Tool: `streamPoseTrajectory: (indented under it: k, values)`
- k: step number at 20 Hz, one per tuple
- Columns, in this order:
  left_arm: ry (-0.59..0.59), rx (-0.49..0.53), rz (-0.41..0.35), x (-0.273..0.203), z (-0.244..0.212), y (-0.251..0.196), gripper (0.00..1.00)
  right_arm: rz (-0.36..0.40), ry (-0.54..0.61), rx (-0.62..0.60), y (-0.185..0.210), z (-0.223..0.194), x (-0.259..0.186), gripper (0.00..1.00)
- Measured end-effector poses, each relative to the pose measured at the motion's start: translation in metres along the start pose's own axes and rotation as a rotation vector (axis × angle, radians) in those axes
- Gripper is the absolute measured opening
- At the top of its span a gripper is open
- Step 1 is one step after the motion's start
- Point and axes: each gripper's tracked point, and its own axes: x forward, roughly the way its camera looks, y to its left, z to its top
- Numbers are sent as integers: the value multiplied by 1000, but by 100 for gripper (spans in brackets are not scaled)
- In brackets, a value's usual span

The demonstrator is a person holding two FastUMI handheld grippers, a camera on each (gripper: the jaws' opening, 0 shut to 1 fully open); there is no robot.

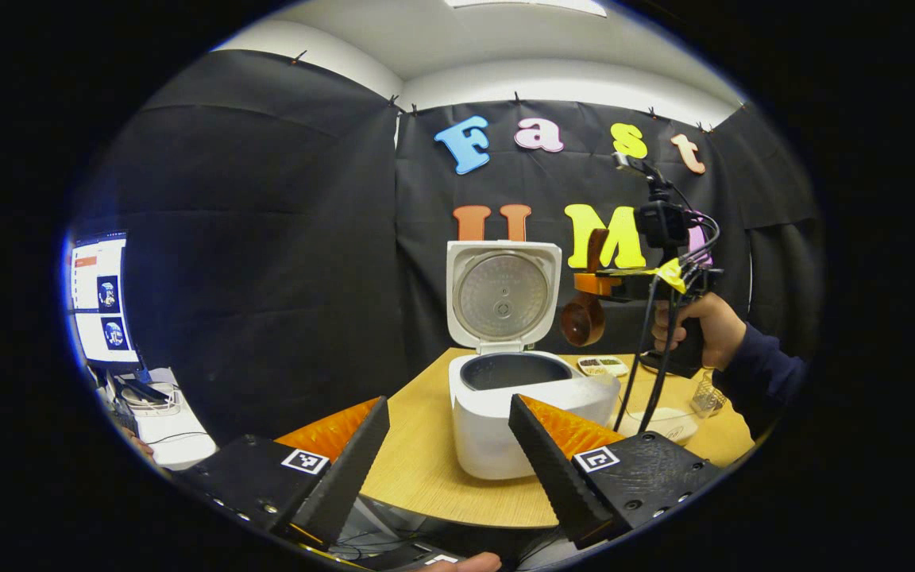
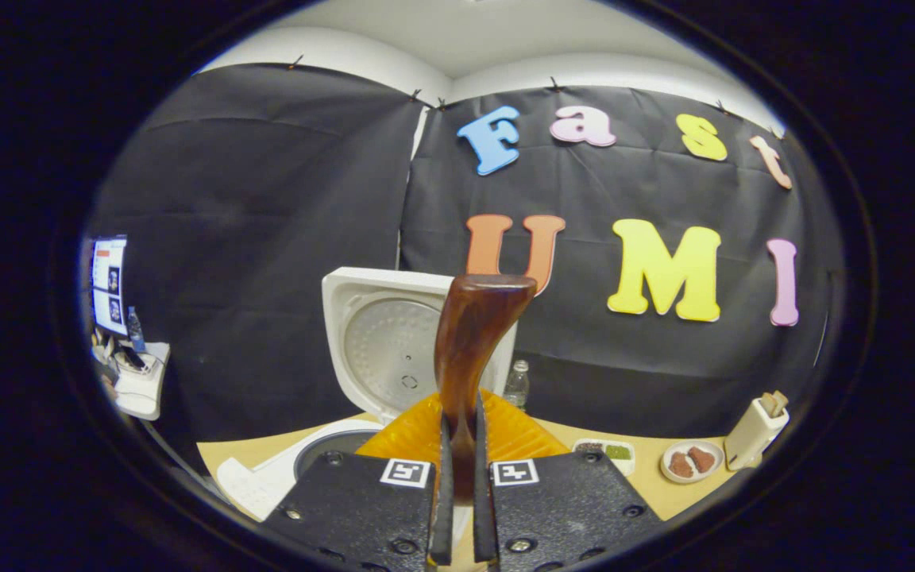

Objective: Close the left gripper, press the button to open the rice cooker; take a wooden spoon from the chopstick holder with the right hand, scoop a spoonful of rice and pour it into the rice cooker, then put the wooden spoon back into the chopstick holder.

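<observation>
Here, in the left gripper view, the left gripper (image 1: 448,445) stands wide apart before the open rice cooker (image 1: 505,397); farther off, the right gripper (image 1: 596,284) carries the wooden spoon (image 1: 583,318), bowl hanging down. In the right gripper view, both fingers clamp its handle; the spoon looks stiff, light and smooth, so a firm mid-handle grip should suit.

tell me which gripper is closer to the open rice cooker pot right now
Right. The right gripper, shut on the wooden spoon, hovers just above and beside the rice cooker. The left gripper sits back at the table's near edge, open.
</observation>
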Motion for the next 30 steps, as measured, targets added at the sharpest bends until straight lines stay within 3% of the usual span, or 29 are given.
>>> streamPoseTrajectory:
  k: [4, 9, 10, 11, 14, 24, 30]
  values:
    - [-14, -41, -9, 22, 14, -9, 96, -40, 8, 67, -56, 8, -33, 15]
    - [-15, -41, 15, 48, 19, -13, 94, -150, -20, 115, -140, 9, -81, 13]
    - [-22, -38, 17, 52, 23, -14, 100, -171, -18, 118, -155, 6, -89, 15]
    - [-29, -36, 17, 55, 26, -16, 94, -192, -21, 122, -171, 3, -100, 15]
    - [-50, -38, 28, 68, 33, -16, 94, -259, -14, 145, -212, -14, -125, 16]
    - [-92, -45, 29, 83, 54, -41, 94, -389, 45, 270, -301, -92, -187, 15]
    - [-114, -46, 4, 82, 72, -67, 94, -426, 84, 311, -326, -141, -193, 16]
